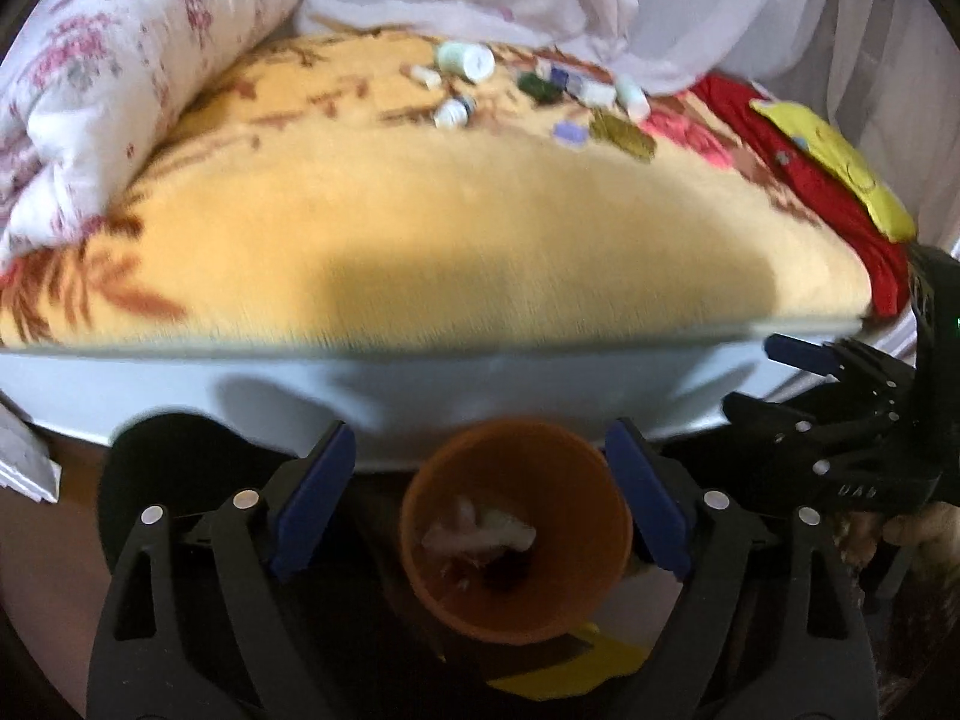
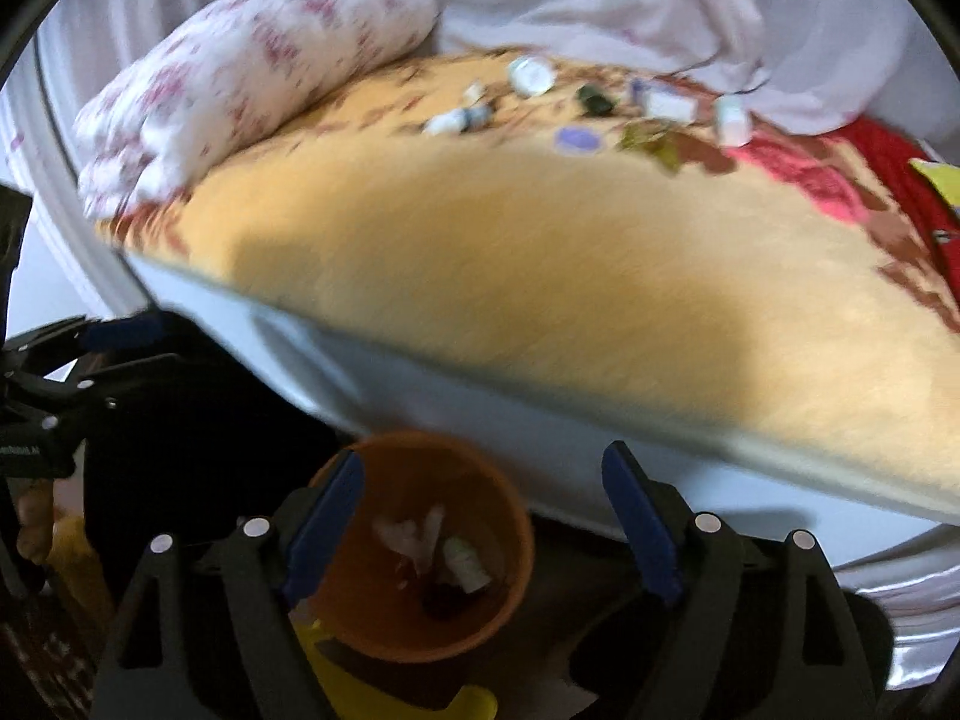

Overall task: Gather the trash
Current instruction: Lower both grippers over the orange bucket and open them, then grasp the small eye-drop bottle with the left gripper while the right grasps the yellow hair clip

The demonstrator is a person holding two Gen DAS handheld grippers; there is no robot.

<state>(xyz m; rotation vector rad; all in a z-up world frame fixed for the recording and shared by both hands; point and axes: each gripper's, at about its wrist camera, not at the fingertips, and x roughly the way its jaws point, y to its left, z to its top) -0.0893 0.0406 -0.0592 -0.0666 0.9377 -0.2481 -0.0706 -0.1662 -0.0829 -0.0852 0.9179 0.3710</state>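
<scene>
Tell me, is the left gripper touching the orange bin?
Cannot tell. In the left wrist view the left gripper stands open around the orange bin, but overlap and blur hide any gap or contact.

One orange bin (image 1: 516,546) with crumpled scraps inside, one floral pillow (image 1: 120,90) on one bed (image 1: 480,228), roughly ten small trash pieces (image 1: 540,96) scattered there, blurred, and two grippers.

Only blurred, unreadable lettering shows on the right gripper (image 1: 798,384).
</scene>
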